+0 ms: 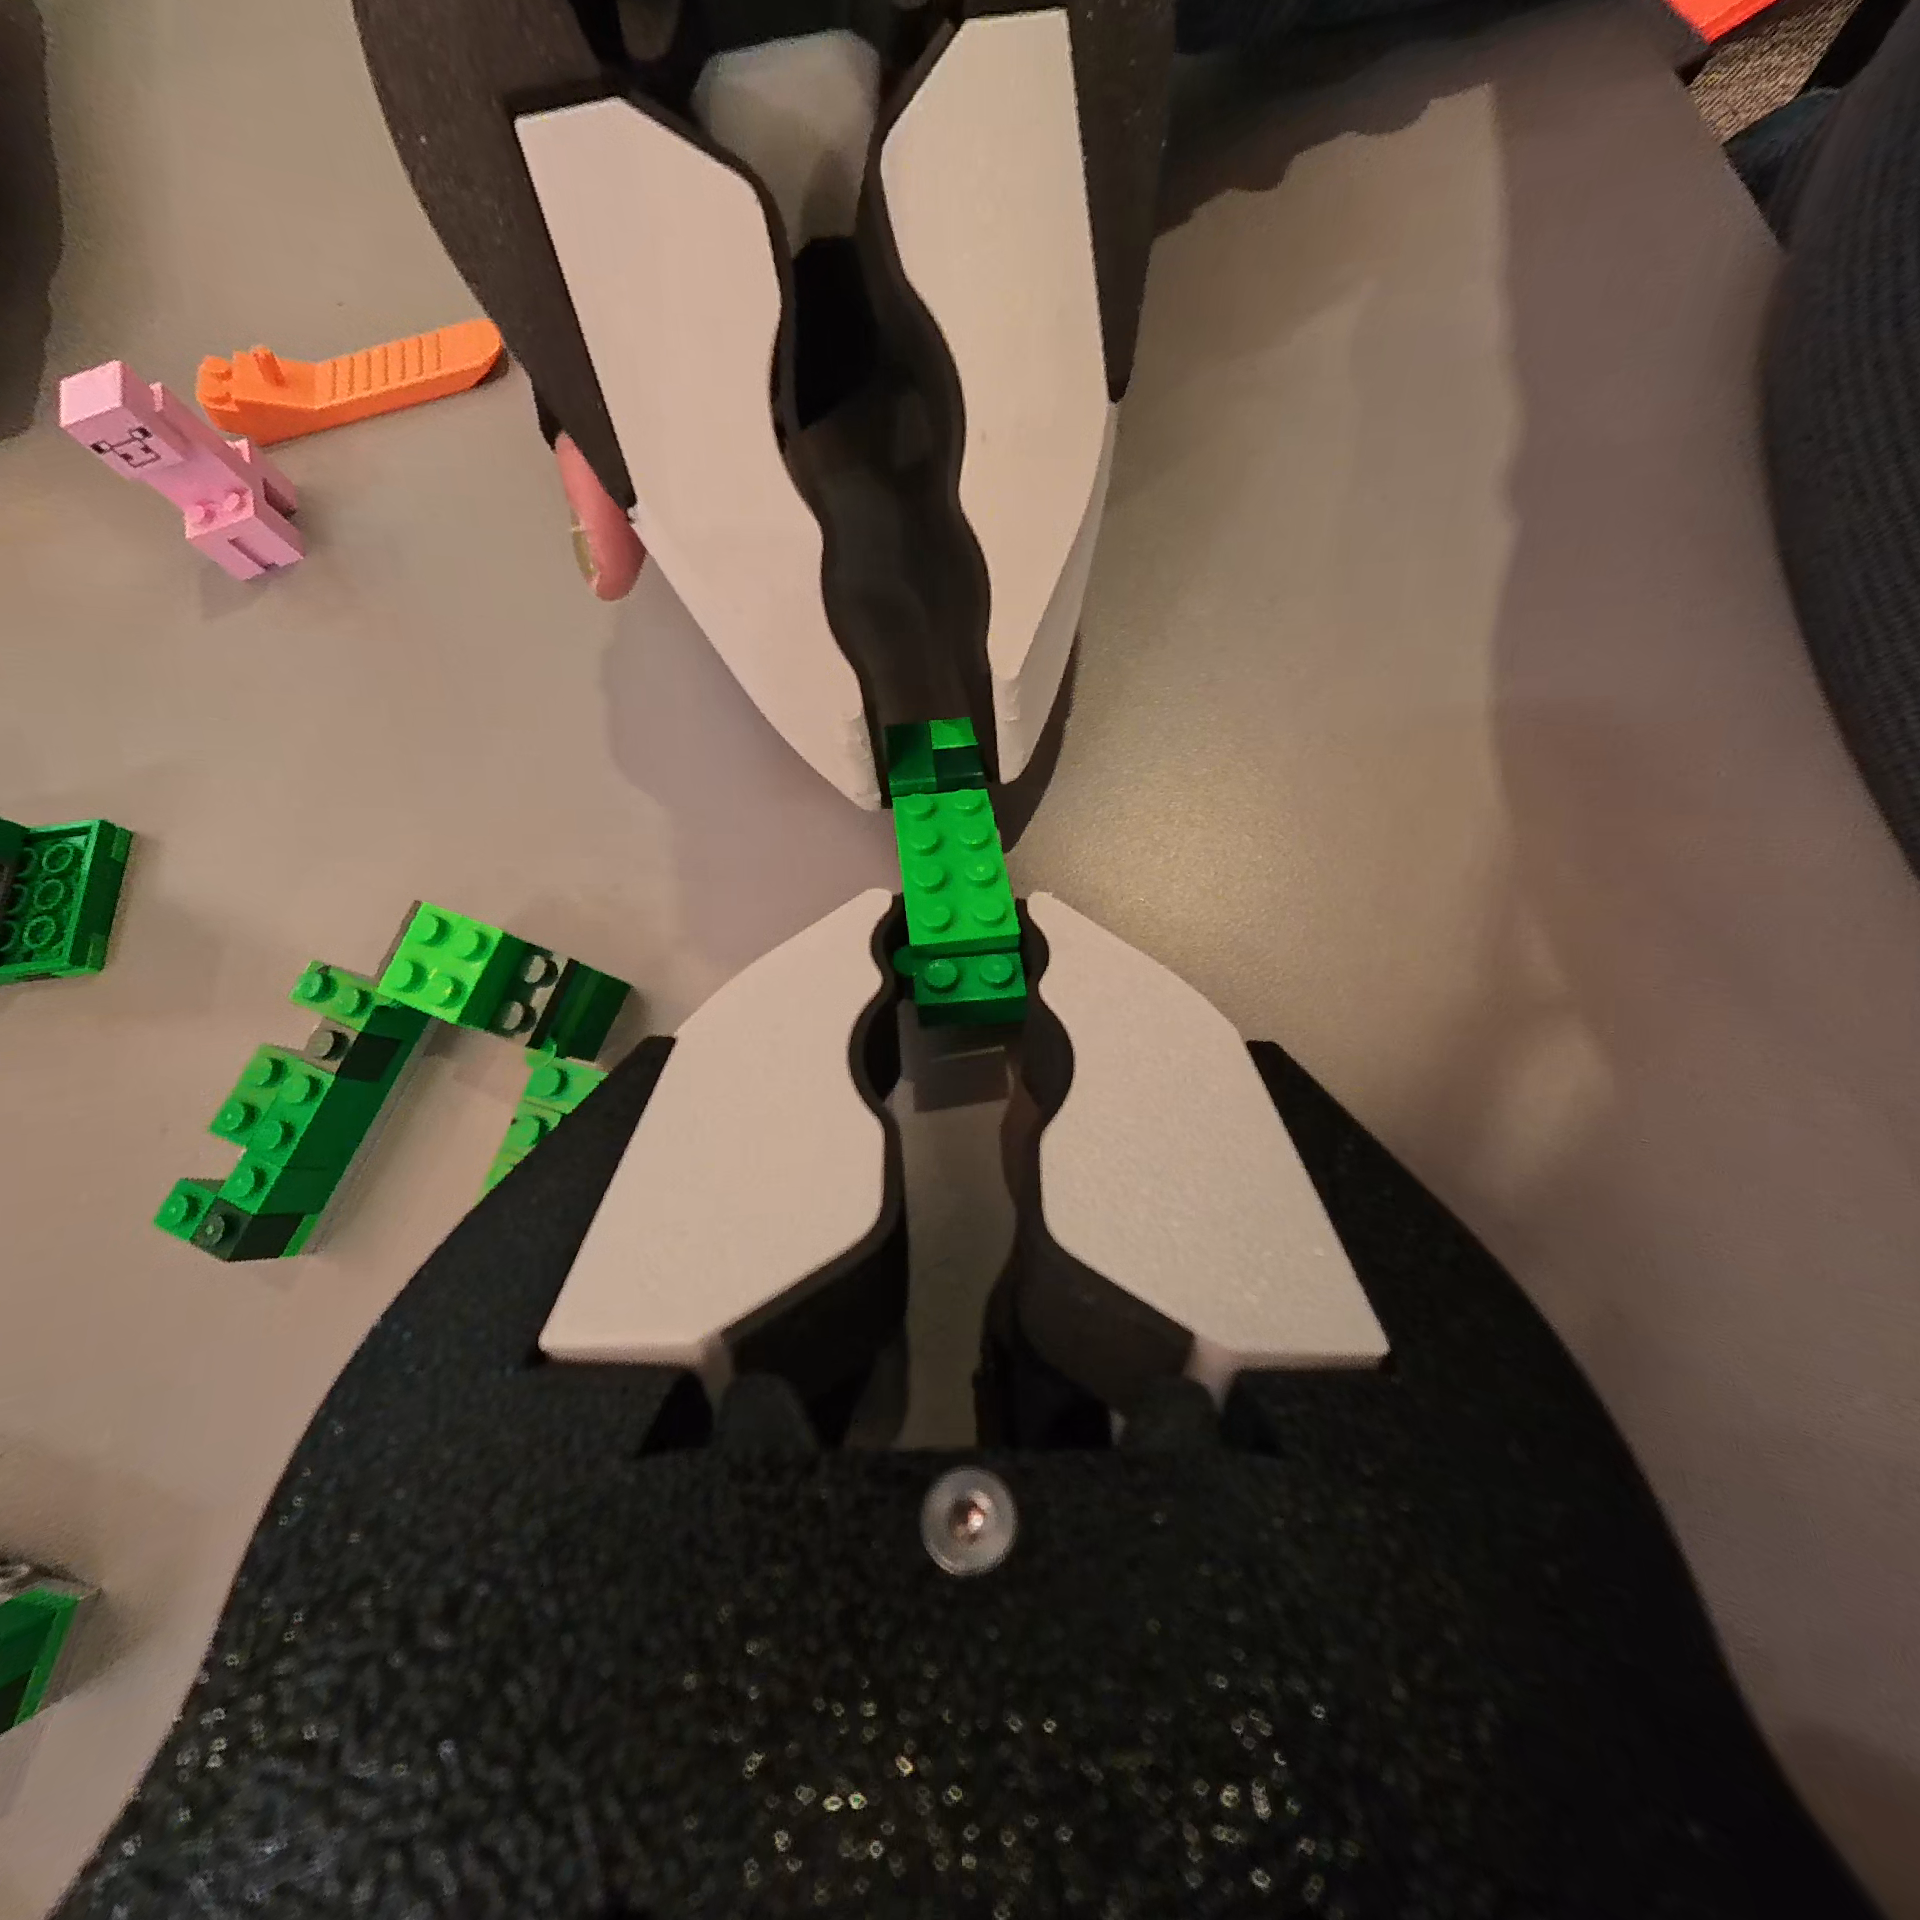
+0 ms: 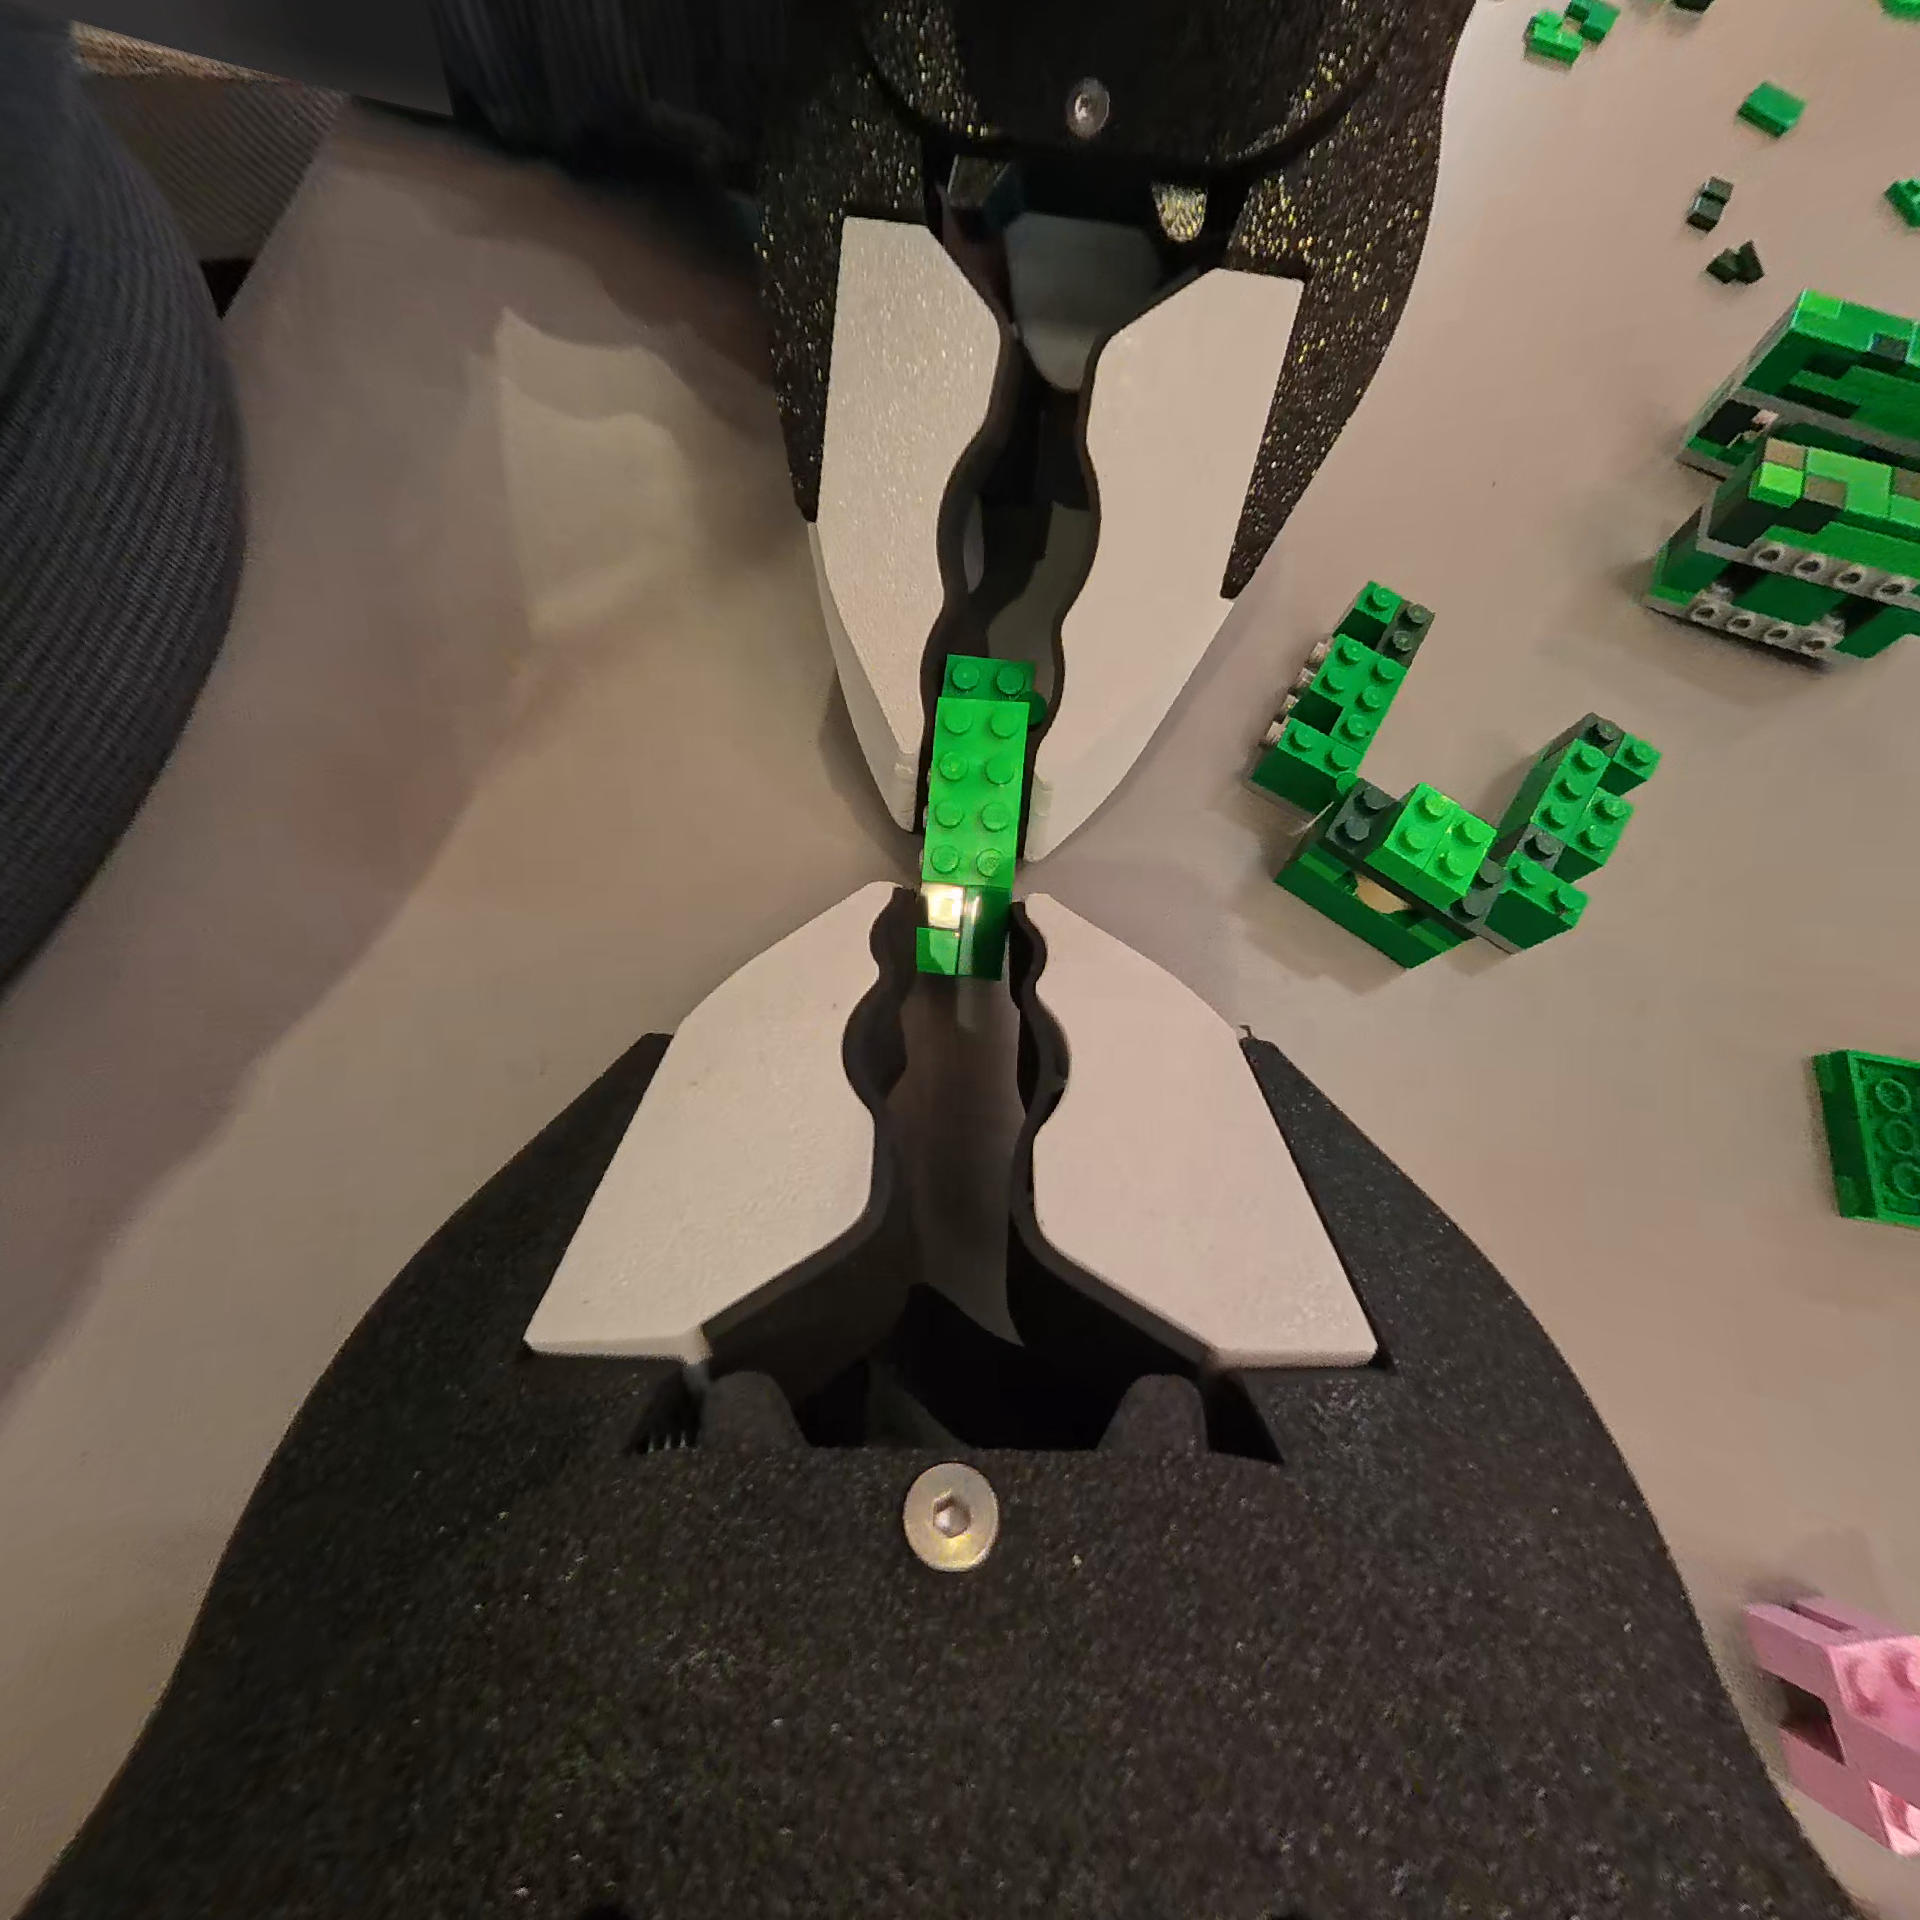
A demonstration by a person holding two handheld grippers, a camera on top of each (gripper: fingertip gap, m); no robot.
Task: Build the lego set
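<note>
Both grippers pinch one green brick stack [image 1: 956, 883], tip to tip.
My left gripper [image 1: 956, 971] clamps its near end, right gripper [image 2: 961, 935] the far; loose green builds [image 1: 343, 1081] at nine o'clock, bare table [image 1: 1351, 727] at three.

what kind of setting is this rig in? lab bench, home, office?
Can't pin it down; probably an indoor desk or tabletop used for toy building. Cues: a plain grey table, loose green lego pieces and a pink pig figure lying on it, plus an orange brick separator. No lab equipment in view.

I can't see either end of the green brick strip [image 1: 954, 883]; the fingers cover them. The pink pig [image 2: 1860, 1725] and a green plate [image 2: 1875, 1138] are cut off at my right view's edge.
</note>
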